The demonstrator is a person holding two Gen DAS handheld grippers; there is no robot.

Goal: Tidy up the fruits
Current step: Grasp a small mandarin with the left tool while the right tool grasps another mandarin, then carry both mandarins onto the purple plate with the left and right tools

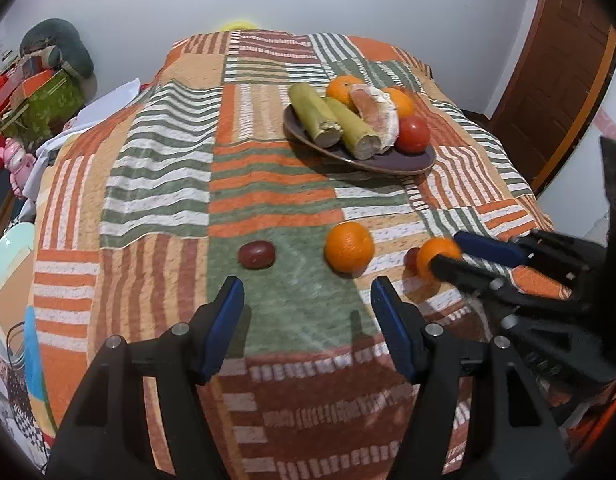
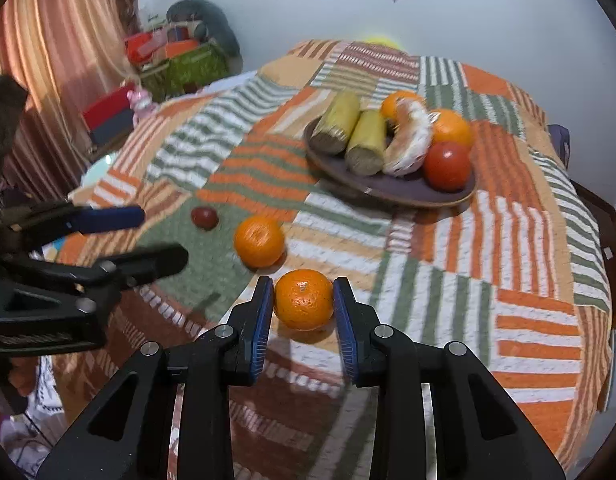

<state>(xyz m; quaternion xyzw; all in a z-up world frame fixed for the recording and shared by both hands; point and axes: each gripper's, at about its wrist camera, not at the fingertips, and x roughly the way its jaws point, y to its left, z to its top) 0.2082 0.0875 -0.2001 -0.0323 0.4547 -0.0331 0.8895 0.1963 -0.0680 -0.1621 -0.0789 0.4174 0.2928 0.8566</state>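
Note:
A dark plate (image 1: 404, 162) (image 2: 420, 194) at the back right of the striped cloth holds two sugarcane pieces, a peeled pomelo, two oranges and a red tomato. My right gripper (image 2: 303, 300) is shut on an orange (image 2: 303, 299) near the front, and the pair shows in the left wrist view (image 1: 448, 250). A second orange (image 1: 349, 247) (image 2: 259, 241) and a dark red fruit (image 1: 256, 255) (image 2: 204, 217) lie loose on the cloth. My left gripper (image 1: 308, 296) (image 2: 159, 236) is open and empty, just short of them.
The striped patchwork cloth (image 1: 167, 184) covers the whole table. Boxes, a green bag and a pink toy (image 1: 17, 164) crowd the left side. A wooden door (image 1: 556, 80) stands at the right. A small reddish fruit (image 1: 412, 258) peeks out behind the gripped orange.

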